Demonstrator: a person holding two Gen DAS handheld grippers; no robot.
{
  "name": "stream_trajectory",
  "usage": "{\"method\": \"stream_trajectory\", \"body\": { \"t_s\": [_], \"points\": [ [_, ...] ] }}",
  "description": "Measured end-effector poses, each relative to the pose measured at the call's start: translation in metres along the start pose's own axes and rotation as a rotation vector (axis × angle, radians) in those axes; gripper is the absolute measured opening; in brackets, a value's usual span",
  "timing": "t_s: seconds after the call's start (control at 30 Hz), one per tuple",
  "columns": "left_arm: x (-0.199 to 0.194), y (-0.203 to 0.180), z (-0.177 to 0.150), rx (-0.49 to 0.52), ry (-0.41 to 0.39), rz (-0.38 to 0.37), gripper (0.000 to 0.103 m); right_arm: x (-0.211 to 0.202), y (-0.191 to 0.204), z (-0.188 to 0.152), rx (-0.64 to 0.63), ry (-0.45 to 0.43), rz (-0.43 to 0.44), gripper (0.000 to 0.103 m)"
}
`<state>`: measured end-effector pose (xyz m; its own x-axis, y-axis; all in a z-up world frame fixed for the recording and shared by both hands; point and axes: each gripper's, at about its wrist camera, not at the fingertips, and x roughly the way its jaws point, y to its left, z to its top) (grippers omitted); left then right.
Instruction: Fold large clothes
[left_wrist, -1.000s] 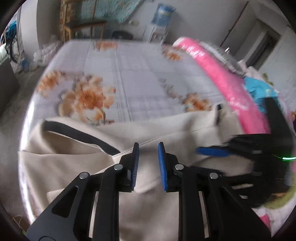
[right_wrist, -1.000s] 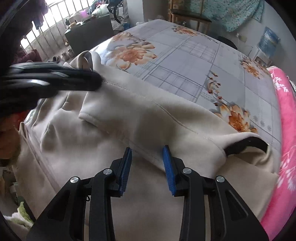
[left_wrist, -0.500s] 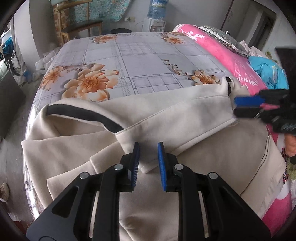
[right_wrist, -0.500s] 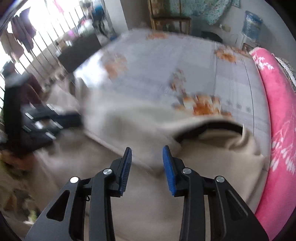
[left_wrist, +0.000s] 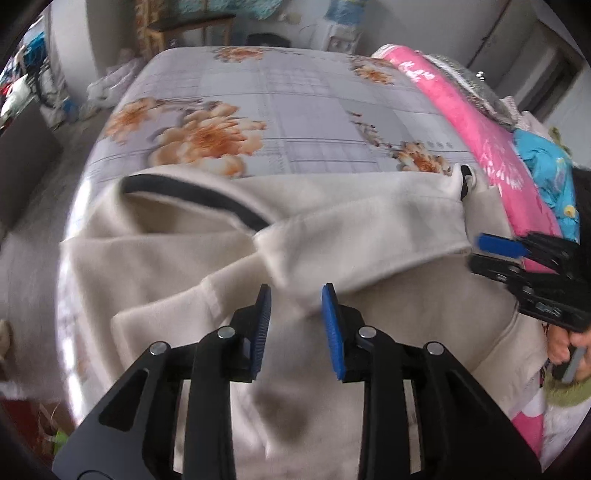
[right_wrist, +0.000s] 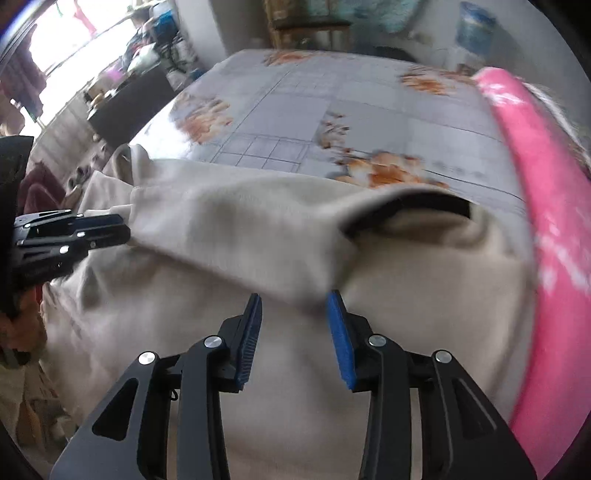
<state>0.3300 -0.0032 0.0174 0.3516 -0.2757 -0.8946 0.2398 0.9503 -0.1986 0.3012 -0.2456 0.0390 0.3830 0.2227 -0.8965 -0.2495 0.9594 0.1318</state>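
A large beige coat (left_wrist: 369, 332) with a dark-lined collar (left_wrist: 207, 201) lies across the near end of the bed. One sleeve (left_wrist: 369, 240) is folded over the coat's body, also seen as sleeve (right_wrist: 240, 229). My left gripper (left_wrist: 296, 291) hovers at the sleeve's lower fold edge. Its jaws are opening, and the fabric edge sits in the gap without being pinched. My right gripper (right_wrist: 295, 295) is at the sleeve's other end, jaws also opening, pads off the cloth. Each gripper shows in the other's view: right gripper (left_wrist: 487, 254), left gripper (right_wrist: 123, 227).
The bed has a grey sheet with orange flowers (left_wrist: 295, 110). A rolled pink blanket (left_wrist: 480, 147) and blue cloth (left_wrist: 546, 170) run along its right side. A person's hand (left_wrist: 561, 347) holds the right gripper. A chair (left_wrist: 184, 26) and clutter stand beyond the bed.
Both pairs of jaws have widened and the sleeve edge has slipped free. Both grippers have drawn back slightly from the fold, and the right one has rolled.
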Motion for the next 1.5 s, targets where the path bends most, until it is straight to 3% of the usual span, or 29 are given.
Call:
{"method": "stream_trajectory", "body": {
  "t_s": [0.07,0.17,0.27,0.47,0.57,0.6,0.67,0.77,0.87,0.93,1.03,1.37,1.43,1.5],
  "points": [
    [-0.028,0.003,-0.009,-0.016,-0.025,-0.030,0.028,-0.026,0.010,-0.019,0.011,-0.043,0.027,0.049],
    [-0.078,0.008,-0.038,-0.019,-0.118,-0.075,0.041,-0.052,0.030,-0.049,-0.003,-0.116,0.024,0.063],
    [-0.113,0.016,-0.082,-0.017,-0.225,-0.023,0.048,-0.063,0.050,-0.080,-0.015,-0.174,0.055,0.075],
    [-0.117,0.035,-0.171,-0.066,-0.286,0.083,0.059,-0.036,0.078,-0.135,0.011,-0.213,0.096,0.078],
    [-0.106,0.041,-0.199,-0.099,-0.294,0.127,0.059,-0.010,0.086,-0.150,0.006,-0.163,0.030,0.079],
    [-0.103,0.042,-0.204,-0.109,-0.297,0.133,0.059,-0.011,0.090,-0.154,-0.022,-0.198,0.008,0.079],
    [-0.098,0.049,-0.208,-0.135,-0.300,0.125,0.059,-0.008,0.099,-0.155,-0.068,-0.192,-0.036,0.079],
    [-0.095,0.059,-0.207,-0.173,-0.312,0.117,0.058,-0.008,0.097,-0.151,-0.059,-0.189,-0.031,0.079],
    [-0.089,0.073,-0.202,-0.207,-0.307,0.123,0.051,-0.007,0.093,-0.151,-0.037,-0.194,-0.004,0.079],
    [-0.083,0.081,-0.201,-0.228,-0.277,0.125,0.040,-0.007,0.095,-0.152,-0.041,-0.194,-0.010,0.079],
    [-0.078,0.089,-0.204,-0.243,-0.241,0.103,0.035,-0.007,0.095,-0.154,-0.047,-0.193,-0.028,0.079],
    [-0.070,0.097,-0.199,-0.233,-0.273,0.020,0.035,-0.004,0.100,-0.154,-0.052,-0.183,-0.048,0.080],
    [-0.078,0.087,-0.200,-0.182,-0.328,-0.031,0.035,-0.004,0.101,-0.154,-0.052,-0.184,-0.051,0.080],
    [-0.086,0.075,-0.201,-0.112,-0.367,-0.036,0.035,-0.004,0.101,-0.154,-0.053,-0.186,-0.055,0.080]
  ]
}}
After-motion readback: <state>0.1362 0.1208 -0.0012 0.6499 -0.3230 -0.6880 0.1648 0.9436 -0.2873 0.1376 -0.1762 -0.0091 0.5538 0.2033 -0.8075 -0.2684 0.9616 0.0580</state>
